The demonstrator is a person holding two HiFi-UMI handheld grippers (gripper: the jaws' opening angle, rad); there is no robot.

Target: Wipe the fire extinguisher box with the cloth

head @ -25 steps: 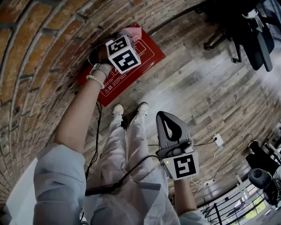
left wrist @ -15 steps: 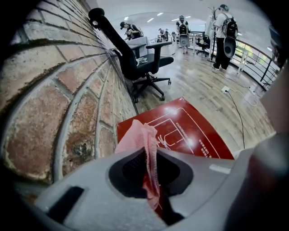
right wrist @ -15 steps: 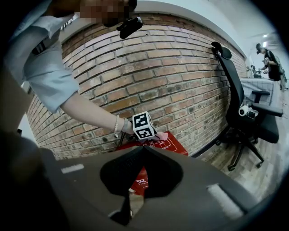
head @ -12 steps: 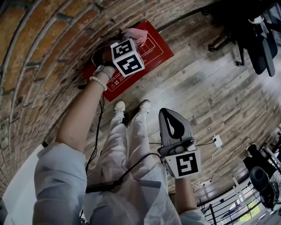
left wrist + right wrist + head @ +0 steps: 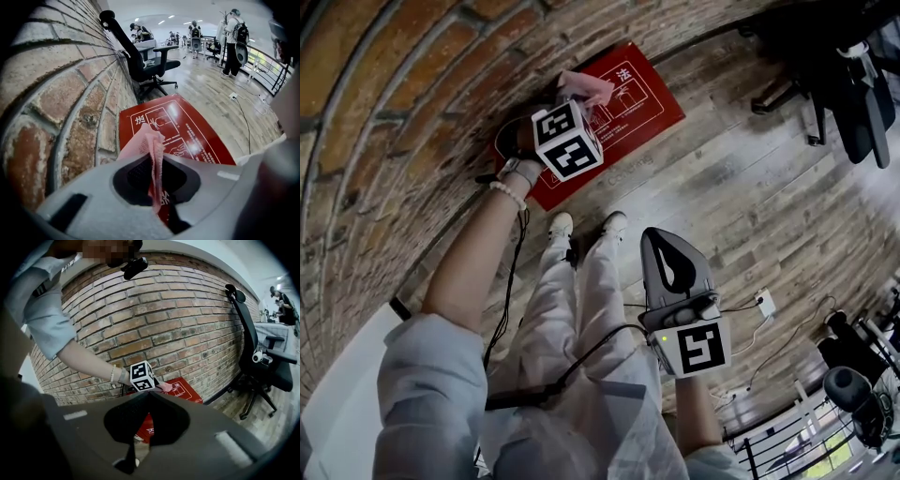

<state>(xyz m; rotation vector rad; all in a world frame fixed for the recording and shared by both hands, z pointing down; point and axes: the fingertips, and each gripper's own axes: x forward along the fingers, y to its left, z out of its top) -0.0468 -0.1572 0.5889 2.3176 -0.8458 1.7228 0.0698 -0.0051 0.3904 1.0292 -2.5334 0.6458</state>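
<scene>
The red fire extinguisher box [image 5: 639, 101] bears a white "法"; its smaller print is unreadable

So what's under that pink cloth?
The red box, its top printed with white diagrams and writing. The left claw pinches the cloth; the patch of box right beneath the cloth is covered.

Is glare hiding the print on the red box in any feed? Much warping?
Left gripper view: glare patches on the fire extinguisher box wash out some print; the cloth in the left gripper is slightly soft. Head view: little glare there, but the brick wall bows heavily. Right gripper view: box small, no glare.
</scene>
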